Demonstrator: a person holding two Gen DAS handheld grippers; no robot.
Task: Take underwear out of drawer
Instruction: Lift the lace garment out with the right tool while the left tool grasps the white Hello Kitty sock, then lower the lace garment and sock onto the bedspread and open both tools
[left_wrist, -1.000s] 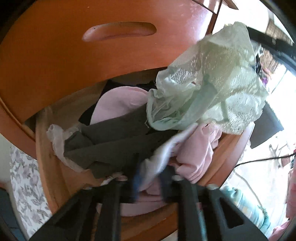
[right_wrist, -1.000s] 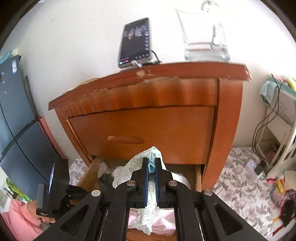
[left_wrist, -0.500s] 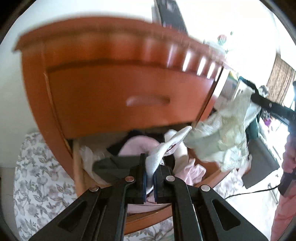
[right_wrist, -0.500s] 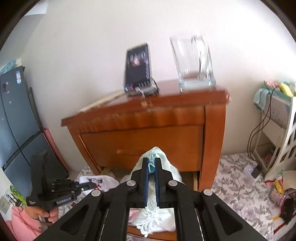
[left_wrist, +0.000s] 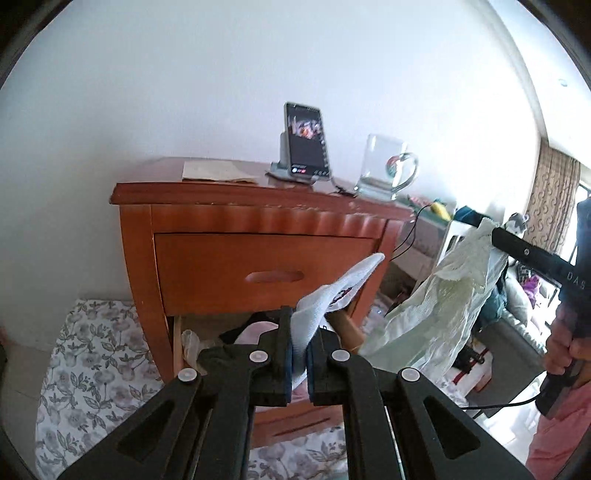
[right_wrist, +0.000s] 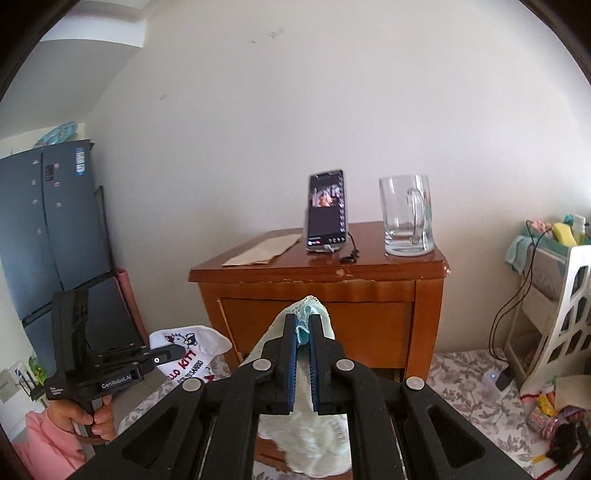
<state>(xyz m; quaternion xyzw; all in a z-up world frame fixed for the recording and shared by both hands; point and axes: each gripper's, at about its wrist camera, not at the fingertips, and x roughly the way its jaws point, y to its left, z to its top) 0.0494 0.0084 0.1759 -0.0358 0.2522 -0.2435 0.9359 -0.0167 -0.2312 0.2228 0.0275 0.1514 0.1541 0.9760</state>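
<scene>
A: What changed on your left?

B: Your left gripper (left_wrist: 299, 354), clamped tight on the white printed underwear (left_wrist: 332, 295), has lifted it clear of the open bottom drawer (left_wrist: 177, 343) of the nightstand (left_wrist: 221, 206).

A: And right?

B: Your right gripper (right_wrist: 303, 332), pinching the pale green lace underwear (right_wrist: 314, 435), has raised it in front of the nightstand too. Both are out.

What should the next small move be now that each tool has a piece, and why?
Probably carry both pieces sideways, away from the nightstand, to a spot to set them down. The left tool is shut on the white printed underwear and the right tool on the pale green lace pair; both hang above the open drawer.
</scene>
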